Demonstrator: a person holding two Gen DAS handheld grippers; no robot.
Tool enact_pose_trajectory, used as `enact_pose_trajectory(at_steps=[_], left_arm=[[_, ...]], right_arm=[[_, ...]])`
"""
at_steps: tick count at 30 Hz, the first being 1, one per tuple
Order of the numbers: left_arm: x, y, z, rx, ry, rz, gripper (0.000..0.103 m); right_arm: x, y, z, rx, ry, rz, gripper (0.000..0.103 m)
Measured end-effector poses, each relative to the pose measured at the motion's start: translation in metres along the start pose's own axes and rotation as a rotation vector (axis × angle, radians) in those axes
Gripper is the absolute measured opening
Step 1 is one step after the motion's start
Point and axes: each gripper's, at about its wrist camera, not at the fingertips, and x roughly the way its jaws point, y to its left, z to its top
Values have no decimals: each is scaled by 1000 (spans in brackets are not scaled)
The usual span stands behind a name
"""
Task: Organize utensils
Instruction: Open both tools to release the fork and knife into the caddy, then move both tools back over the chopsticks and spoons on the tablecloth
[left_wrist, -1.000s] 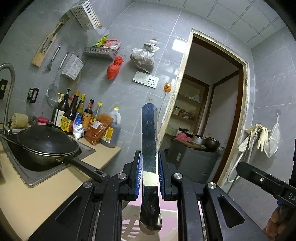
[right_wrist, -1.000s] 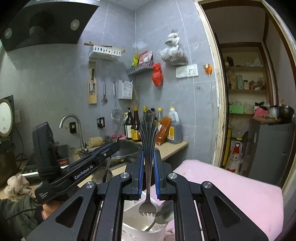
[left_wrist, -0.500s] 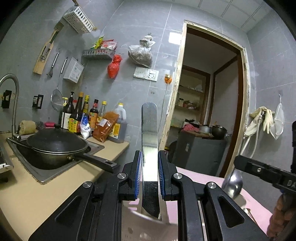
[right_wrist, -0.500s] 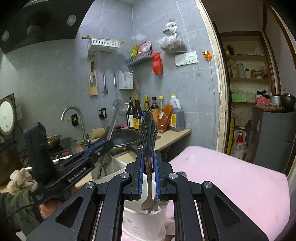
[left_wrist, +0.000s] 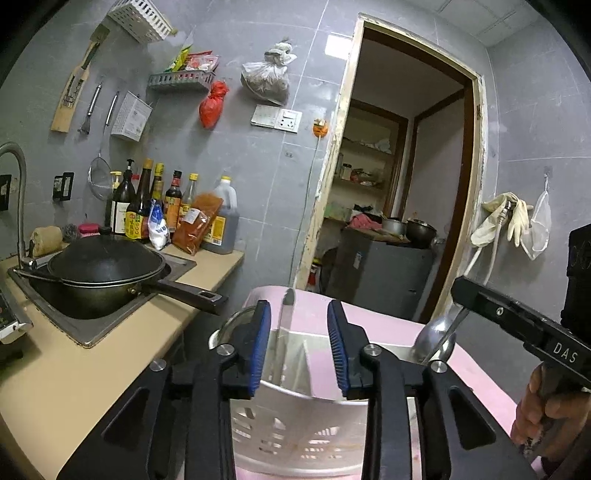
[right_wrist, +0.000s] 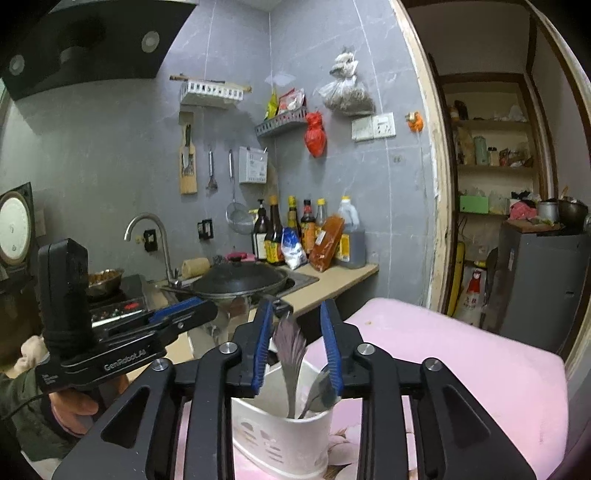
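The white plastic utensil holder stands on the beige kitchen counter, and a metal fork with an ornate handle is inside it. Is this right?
Not quite. The white plastic utensil holder stands on the pink padded surface, not on the beige kitchen counter; the right wrist view shows this. The metal fork with an ornate handle is indeed inside it.

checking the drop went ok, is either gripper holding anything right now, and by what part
Nothing is held. The left gripper is opening around the knife, the right gripper around the fork handle; neither pad touches, and both utensils stand in the white holder.
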Motion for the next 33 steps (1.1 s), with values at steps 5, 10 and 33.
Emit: enact_pose_trajectory(at_steps=[5, 10, 33], left_arm=[[-12, -28, 7, 48, 18, 1, 46], [-21, -60, 7, 84, 11, -27, 78], [17, -187, -67, 183, 257, -224, 94]], right_arm=[[-28, -5, 6, -19, -53, -70, 54], [-62, -21, 3, -13, -93, -164, 82], [-161, -127, -73, 57, 105, -495, 103]])
